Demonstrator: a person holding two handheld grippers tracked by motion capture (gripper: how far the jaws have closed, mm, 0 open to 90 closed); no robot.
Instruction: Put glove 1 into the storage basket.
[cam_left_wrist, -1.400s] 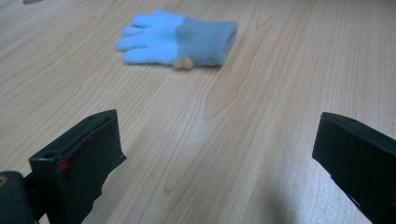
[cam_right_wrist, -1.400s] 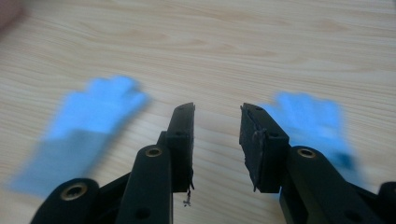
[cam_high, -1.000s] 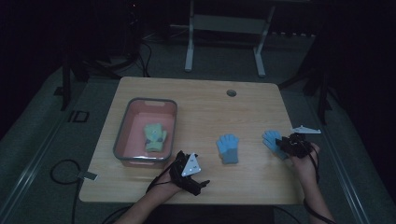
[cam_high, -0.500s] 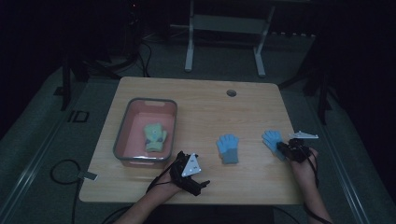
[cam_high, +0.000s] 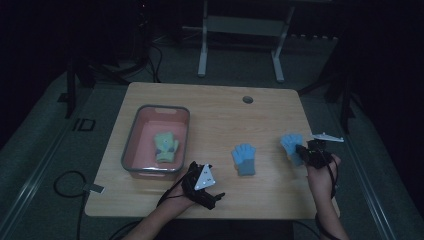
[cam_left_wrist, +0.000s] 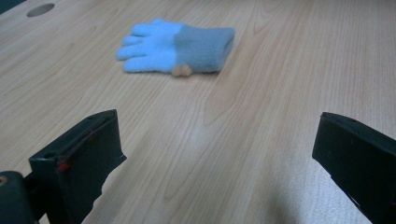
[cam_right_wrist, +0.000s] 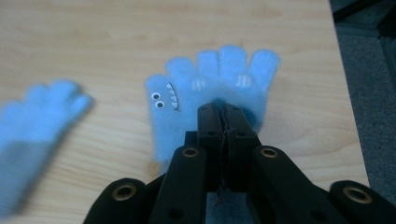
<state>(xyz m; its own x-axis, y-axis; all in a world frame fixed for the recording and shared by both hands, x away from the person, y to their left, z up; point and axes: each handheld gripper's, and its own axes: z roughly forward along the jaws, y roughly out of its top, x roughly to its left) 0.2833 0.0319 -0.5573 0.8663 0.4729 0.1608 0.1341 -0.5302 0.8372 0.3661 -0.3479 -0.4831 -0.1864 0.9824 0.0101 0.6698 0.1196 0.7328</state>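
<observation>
With its jaws pinched on a blue glove (cam_right_wrist: 212, 100) at the right of the frame, the right tool (cam_high: 306, 150) is mid-pickup. Spread wide, the left tool (cam_high: 212, 196) rests low. Likely next: carry the glove left to the bin (cam_high: 131, 145).

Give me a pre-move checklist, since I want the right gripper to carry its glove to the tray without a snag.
1. Right gripper shut on the blue knit glove with the shark face: ok.
2. Glove lifted off the wooden table: cannot tell.
3. Left gripper open and empty: ok.
4. Second blue glove with grey cuff lying on the direct path: not ok.
5. Room in the pink tray beside the green glove: ok.
</observation>
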